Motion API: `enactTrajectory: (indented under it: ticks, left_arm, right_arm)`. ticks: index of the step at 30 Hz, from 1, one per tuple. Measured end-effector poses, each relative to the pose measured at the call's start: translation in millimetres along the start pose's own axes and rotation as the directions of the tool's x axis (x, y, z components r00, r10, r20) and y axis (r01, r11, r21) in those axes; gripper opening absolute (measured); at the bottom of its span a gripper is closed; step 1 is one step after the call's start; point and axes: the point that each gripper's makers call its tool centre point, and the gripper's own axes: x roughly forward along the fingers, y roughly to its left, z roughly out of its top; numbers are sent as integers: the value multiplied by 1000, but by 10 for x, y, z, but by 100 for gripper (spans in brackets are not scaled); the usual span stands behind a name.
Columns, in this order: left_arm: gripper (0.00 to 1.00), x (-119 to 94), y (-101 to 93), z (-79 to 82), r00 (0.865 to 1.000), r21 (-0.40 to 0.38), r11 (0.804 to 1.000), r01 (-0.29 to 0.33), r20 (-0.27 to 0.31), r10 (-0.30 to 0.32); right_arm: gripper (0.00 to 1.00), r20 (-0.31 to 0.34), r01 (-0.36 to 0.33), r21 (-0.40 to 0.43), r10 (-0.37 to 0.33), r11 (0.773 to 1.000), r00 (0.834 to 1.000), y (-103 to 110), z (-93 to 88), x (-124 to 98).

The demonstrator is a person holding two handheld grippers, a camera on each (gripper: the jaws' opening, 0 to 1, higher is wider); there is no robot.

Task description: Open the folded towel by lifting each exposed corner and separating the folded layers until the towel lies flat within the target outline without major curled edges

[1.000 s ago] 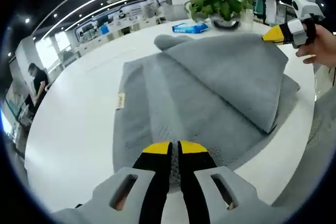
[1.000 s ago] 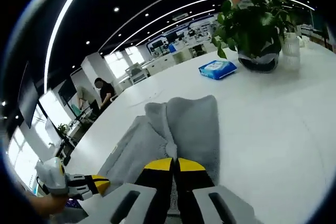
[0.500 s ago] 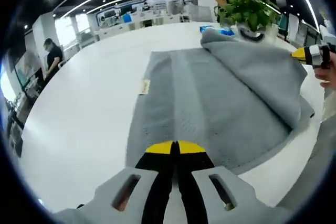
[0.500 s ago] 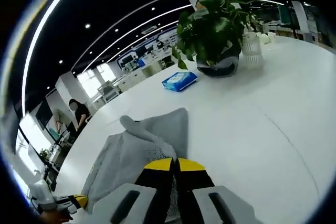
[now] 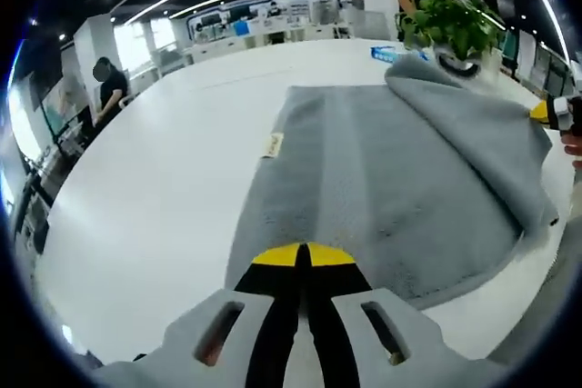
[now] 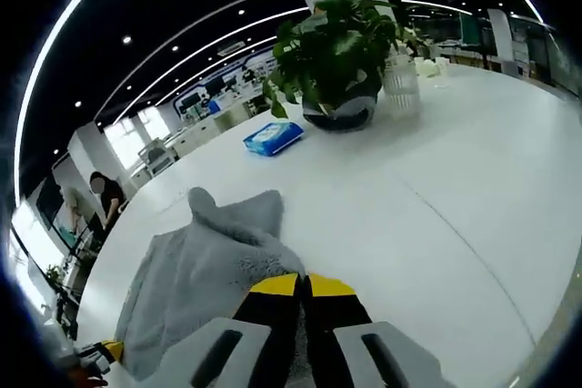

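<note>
Left gripper view: the left gripper [image 5: 303,254] has its 2 yellow-tipped jaws clenched on the near edge of the gray towel [image 5: 382,170], which lies spread over a wide white table [image 5: 155,188]. A small tag [image 5: 271,144] sticks out at the towel's left edge. On the right, 1 layer is lifted and folded back, its corner held up toward the far side. The right gripper [image 5: 552,112] shows at the right edge, a hand [image 5: 574,141] beside it. At the table's far edge stand a potted plant [image 5: 452,24] and a blue packet [image 5: 386,52]. Beyond is a large office with ceiling light strips; a person in black [image 5: 111,88] stands at the left.

Right gripper view: the right gripper [image 6: 303,285] is clenched on a raised fold of the towel [image 6: 205,270], which bunches just ahead of the jaws. The table [image 6: 436,206] runs bare to the right. The plant [image 6: 336,52] and the packet [image 6: 273,136] sit near the far edge, with a clear ribbed cup [image 6: 400,90] just beside the plant. The left gripper [image 6: 100,352] shows at the lower left.
</note>
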Motion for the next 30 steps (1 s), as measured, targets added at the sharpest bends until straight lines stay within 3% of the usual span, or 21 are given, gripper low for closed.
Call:
enactTrajectory:
  ticks: [9, 15, 25, 30]
  left_arm:
    - [1, -7, 121, -21, 1000, -85, 996, -17, 10, 18]
    - [1, 24, 226, -2, 1000, 3, 1000, -30, -5, 30]
    - [1, 121, 482, 48, 999, 26, 999, -35, -21, 36]
    - [1, 135, 620, 36, 999, -16, 999, -51, -19, 51]
  right_arm:
    - [0, -25, 30, -2, -30, 1000, 999, -73, -49, 14]
    - [0, -69, 45, -10, -46, 999, 997, -177, -62, 44]
    - [0, -134, 37, -60, -45, 997, 990, -212, -183, 117]
    - [0, -144, 28, -58, -37, 998, 989, -201, -216, 123]
